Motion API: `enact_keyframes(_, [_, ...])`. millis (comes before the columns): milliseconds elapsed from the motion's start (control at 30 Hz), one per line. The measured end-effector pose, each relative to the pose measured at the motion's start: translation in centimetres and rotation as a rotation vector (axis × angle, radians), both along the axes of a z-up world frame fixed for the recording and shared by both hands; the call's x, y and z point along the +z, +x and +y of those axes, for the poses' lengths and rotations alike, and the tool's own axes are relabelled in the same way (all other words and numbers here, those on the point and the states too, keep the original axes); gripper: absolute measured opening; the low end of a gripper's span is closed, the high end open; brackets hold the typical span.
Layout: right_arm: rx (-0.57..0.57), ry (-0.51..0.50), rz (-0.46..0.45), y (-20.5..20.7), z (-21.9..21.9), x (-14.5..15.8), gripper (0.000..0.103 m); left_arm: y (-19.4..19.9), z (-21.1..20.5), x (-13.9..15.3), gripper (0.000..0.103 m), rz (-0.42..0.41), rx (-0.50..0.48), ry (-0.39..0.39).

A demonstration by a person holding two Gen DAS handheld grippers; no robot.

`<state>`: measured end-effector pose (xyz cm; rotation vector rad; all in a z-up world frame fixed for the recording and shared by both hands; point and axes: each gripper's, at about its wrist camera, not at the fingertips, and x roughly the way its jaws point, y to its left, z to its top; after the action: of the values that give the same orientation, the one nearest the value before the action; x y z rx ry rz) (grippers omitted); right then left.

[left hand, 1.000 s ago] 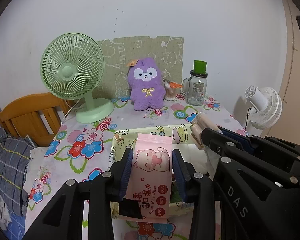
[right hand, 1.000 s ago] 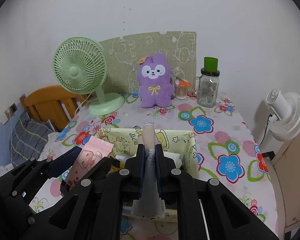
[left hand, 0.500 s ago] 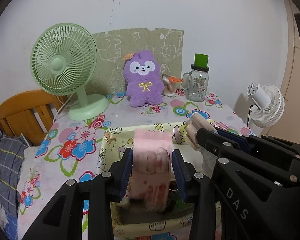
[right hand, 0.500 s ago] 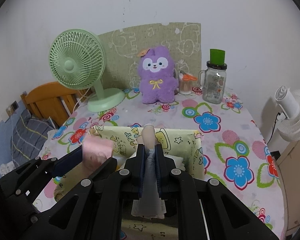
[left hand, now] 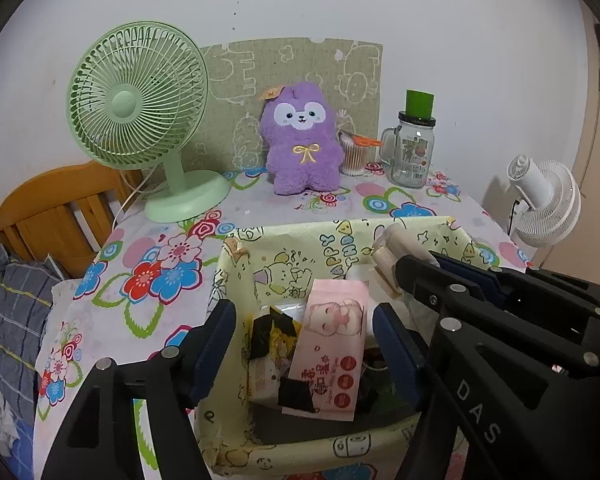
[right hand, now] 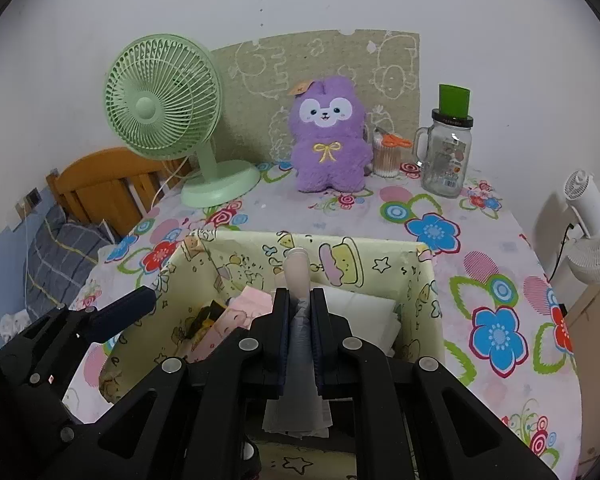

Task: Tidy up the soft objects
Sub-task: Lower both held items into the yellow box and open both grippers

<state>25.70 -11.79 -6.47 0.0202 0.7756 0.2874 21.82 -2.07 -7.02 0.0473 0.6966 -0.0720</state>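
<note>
Left tool (left hand: 304, 344) wide, jaws just opened, blue pads clear on both sides of the pink wipes pack (left hand: 332, 344). Pack between the jaws but not pressed, lying tilted inside the yellow cartoon-print fabric bin (left hand: 292, 240), its far end up against the bin's inner wall, its near end down on other packets. Beside it on the left, in the same bin, a yellow and black packet (left hand: 274, 334).

Right tool (right hand: 300, 334) narrow, clamped on a pale roll in thin plastic wrap (right hand: 298, 276), roll tip poking out past the fingertips over the bin's middle, loose wrap hanging below the jaws. Under and to the right of that tool, a white folded item (right hand: 364, 312) in the bin.

Bin at the near edge of the flower-print surface (right hand: 432, 228). Far left, a green fan (left hand: 140, 120). Far centre, a purple plush toy (left hand: 300, 140) upright against a patterned board. Just right of it a cotton swab jar (left hand: 354, 156), then a glass mug jar (left hand: 414, 148) with a green top. Off the surface on the right, a white fan (left hand: 548, 204).
</note>
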Motion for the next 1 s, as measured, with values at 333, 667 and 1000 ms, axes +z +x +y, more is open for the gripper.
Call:
enact_keyframes(333, [0.010, 0.001, 0.016, -0.9, 0.1, -0.4, 0.014, -1.0, 0.0, -0.3, 0.077, 0.013, -0.004, 0.008])
enact_keyframes(667, [-0.033, -0.030, -0.006, -2.3, -0.4, 0.3, 0.062, -2.1, -0.3, 0.1, 0.087, -0.004, -0.005, 0.019])
enact_keyframes(1000, [-0.058, -0.020, -0.035, -3.9, -1.5, 1.4, 0.080, -3.5, -1.2, 0.8, 0.093, -0.030, -0.020, 0.008])
